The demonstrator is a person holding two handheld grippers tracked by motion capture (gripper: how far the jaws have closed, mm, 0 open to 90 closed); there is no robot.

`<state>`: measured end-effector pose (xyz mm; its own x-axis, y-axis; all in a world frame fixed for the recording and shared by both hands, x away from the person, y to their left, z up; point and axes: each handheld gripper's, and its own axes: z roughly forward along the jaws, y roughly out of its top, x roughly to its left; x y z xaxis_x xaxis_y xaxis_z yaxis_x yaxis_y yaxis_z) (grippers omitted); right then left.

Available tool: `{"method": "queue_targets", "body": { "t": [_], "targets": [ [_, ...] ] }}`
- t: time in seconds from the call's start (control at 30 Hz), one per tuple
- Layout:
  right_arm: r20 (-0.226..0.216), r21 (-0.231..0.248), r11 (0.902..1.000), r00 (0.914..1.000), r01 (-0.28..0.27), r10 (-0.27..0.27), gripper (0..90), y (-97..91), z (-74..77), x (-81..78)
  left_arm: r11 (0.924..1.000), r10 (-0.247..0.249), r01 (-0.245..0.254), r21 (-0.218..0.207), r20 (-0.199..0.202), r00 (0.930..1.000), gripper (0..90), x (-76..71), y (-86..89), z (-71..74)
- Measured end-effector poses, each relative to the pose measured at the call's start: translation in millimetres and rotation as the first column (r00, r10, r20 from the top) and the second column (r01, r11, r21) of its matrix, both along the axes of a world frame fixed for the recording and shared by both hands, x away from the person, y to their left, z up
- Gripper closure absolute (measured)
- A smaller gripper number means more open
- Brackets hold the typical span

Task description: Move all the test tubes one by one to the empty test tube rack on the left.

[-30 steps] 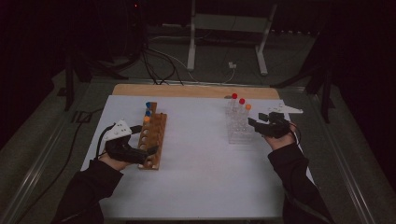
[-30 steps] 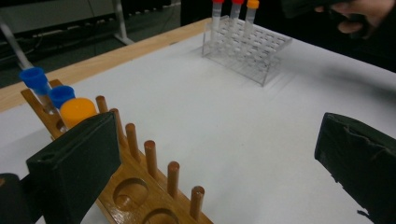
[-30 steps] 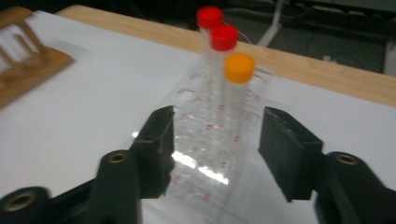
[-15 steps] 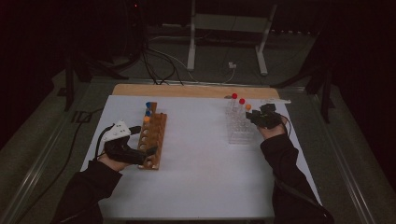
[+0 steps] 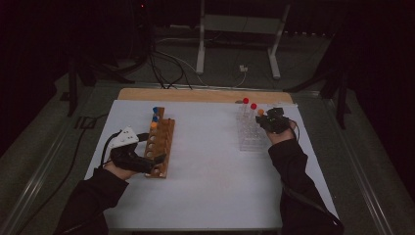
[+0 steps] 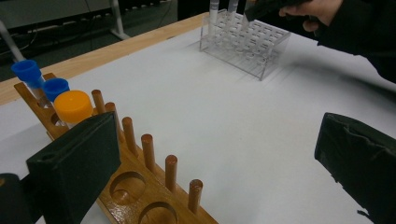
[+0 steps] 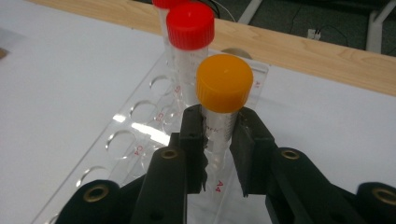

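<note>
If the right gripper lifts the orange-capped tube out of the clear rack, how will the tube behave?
The orange-capped tube looks like stiff clear plastic, so it should not bend between the right gripper jaws. Its smooth wall may slip. It seems empty, so probably light. Laid down, the round body would likely roll; the clear rack keeps it upright.

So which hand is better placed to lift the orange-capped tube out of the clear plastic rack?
The right. The right gripper is already shut on the orange-capped clear tube standing in the clear plastic rack. The left gripper is open, far off at the wooden rack.
</note>
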<state>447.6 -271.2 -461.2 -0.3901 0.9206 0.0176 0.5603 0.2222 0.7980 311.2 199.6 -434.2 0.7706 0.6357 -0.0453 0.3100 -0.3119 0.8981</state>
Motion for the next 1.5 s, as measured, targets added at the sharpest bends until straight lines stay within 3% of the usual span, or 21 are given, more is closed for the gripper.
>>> {"method": "queue_targets", "body": {
  "t": [0.53,0.8,1.1,1.5],
  "targets": [
    [0.107,-0.012,0.9991,0.9934,-0.040,0.041,75.4,-3.6,57.0,-20.9,0.9997,-0.020,0.020,-0.011,0.008,0.9998,1.1,-1.9,-2.8,8.4],
    [0.127,-0.020,0.9888,0.9807,-0.148,0.149,75.3,16.2,72.2,-42.0,0.9989,-0.047,0.047,-0.010,0.006,0.9989,1.1,-1.8,-10.3,11.9],
    [0.113,-0.023,0.9609,0.9543,-0.276,0.277,75.4,43.8,66.6,-65.1,0.9978,-0.061,0.061,-0.024,0.011,0.9981,1.1,-1.0,-15.5,14.5],
    [0.070,-0.054,0.9132,0.9108,-0.404,0.407,75.3,73.9,49.6,-93.8,0.9934,-0.114,0.114,-0.014,-0.001,0.9935,1.1,1.4,-33.8,12.6]
  ]
}}
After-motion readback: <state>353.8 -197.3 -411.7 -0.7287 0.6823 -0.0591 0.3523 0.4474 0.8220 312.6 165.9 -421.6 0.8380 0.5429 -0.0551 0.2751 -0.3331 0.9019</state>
